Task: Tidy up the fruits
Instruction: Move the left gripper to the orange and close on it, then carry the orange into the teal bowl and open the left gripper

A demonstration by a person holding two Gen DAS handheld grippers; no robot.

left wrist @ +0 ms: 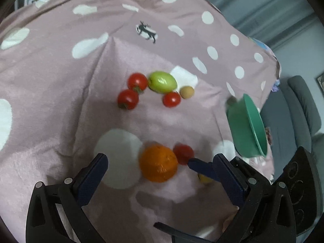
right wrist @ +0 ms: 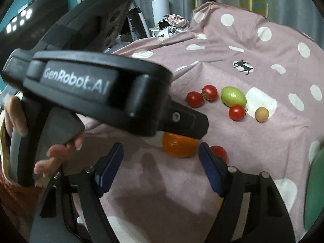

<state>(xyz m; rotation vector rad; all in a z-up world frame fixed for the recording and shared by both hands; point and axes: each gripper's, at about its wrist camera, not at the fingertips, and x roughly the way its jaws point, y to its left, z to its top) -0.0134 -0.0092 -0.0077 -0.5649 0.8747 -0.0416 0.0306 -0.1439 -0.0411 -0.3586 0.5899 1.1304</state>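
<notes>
An orange point(left wrist: 158, 163) lies on the pink dotted blanket point(left wrist: 60, 101), a red tomato point(left wrist: 183, 154) touching its right side. My left gripper point(left wrist: 161, 165) is open, its fingers either side of the orange, not touching it. Farther off lie three red tomatoes point(left wrist: 128, 99), a green fruit point(left wrist: 162, 82) and a small tan ball point(left wrist: 187, 92). A green bowl point(left wrist: 248, 126) stands tilted at the right. In the right wrist view my right gripper point(right wrist: 161, 165) is open and empty, just short of the orange point(right wrist: 179, 145), which the left gripper's body point(right wrist: 87, 85) partly hides.
A small yellow fruit point(left wrist: 204, 179) peeks out behind the right gripper's finger point(left wrist: 202, 167). The blanket's edge drops off at the right toward a grey sofa point(left wrist: 293, 109). Clutter and a white roll point(right wrist: 160, 10) stand beyond the blanket's far side.
</notes>
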